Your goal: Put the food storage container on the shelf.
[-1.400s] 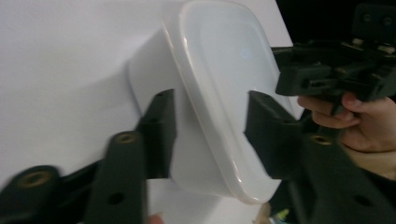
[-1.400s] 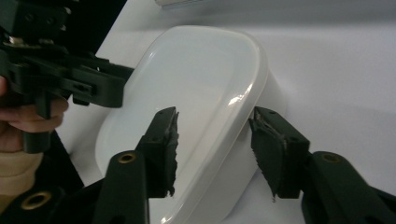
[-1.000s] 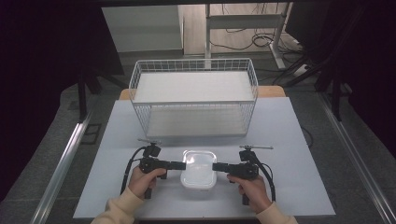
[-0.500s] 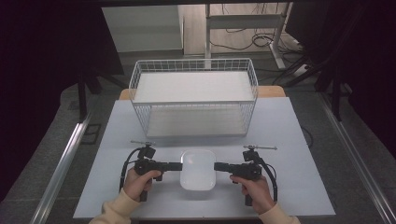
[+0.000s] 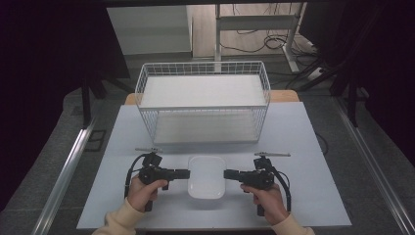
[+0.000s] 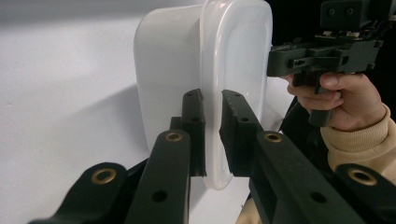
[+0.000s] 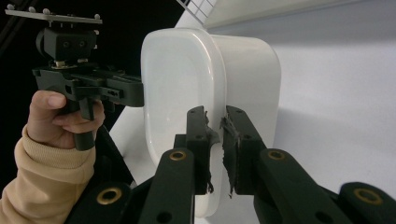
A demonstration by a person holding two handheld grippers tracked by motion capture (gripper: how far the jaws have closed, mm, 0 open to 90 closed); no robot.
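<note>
- the left gripper [image 5: 184,173] comes in level from the left side of the white plastic container [image 5: 207,177]; seen along its own jaws, they are closed onto the container's thin rim, one pad on each face of the lip [image 6: 212,135], so it pinches the edge rather than the body
- the right gripper [image 5: 229,174] mirrors it from the other side; its jaws, with frayed padding on the inner faces, sit clamped on the opposite rim [image 7: 215,135], though whether both pads press fully is a little hard to judge past the torn lining
- a grip on each side seems meant to keep the shallow, open container level and stop it tipping, which one pinch on a flexible lip would probably not manage
- the container sits at the near middle of the white table [image 5: 313,147], between the two hands [image 5: 142,193]; from the high view i cannot tell whether it rests on the table or hangs just clear of it
- farther back stands a white wire basket [image 5: 203,105], well apart from the container, open at the top and directly ahead; it looks like the likely place for the container to go, so the two-sided hold suits a lift forward and over its near wall
</note>
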